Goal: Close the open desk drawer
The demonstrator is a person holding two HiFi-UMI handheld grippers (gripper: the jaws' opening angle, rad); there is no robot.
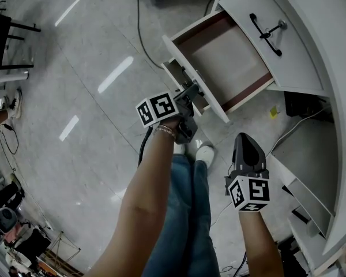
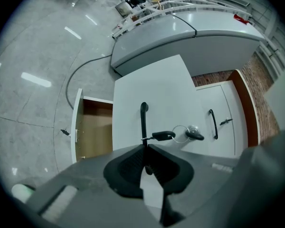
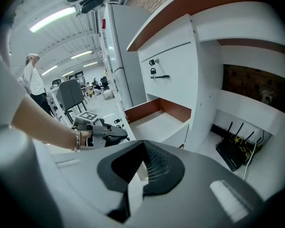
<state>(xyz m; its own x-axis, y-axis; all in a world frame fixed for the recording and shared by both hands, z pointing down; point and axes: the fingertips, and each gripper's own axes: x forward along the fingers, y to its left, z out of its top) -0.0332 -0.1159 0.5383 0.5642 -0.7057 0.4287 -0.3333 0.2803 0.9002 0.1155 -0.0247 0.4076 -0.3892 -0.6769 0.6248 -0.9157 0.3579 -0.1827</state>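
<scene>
The white desk drawer (image 1: 179, 55) stands pulled out, its brown-edged inside bare. My left gripper (image 1: 191, 91) is at the drawer front. In the left gripper view its jaws (image 2: 145, 145) are shut on the black bar handle (image 2: 143, 115), which runs up the white drawer front (image 2: 156, 89). A black key fob (image 2: 162, 136) on a ring hangs from a lock beside the handle. My right gripper (image 1: 243, 136) hangs in the air below and right of the drawer, shut on nothing (image 3: 142, 145). The right gripper view shows the open drawer (image 3: 156, 122) and my left gripper (image 3: 123, 136) at its front.
Above the open drawer is a closed drawer with a black handle (image 1: 265, 34). A cable (image 1: 139, 33) trails over the tiled floor. A small cabinet door (image 2: 77, 127) stands open beside the drawer. A router (image 3: 235, 148) sits on a low shelf. A person (image 3: 34, 77) stands far back.
</scene>
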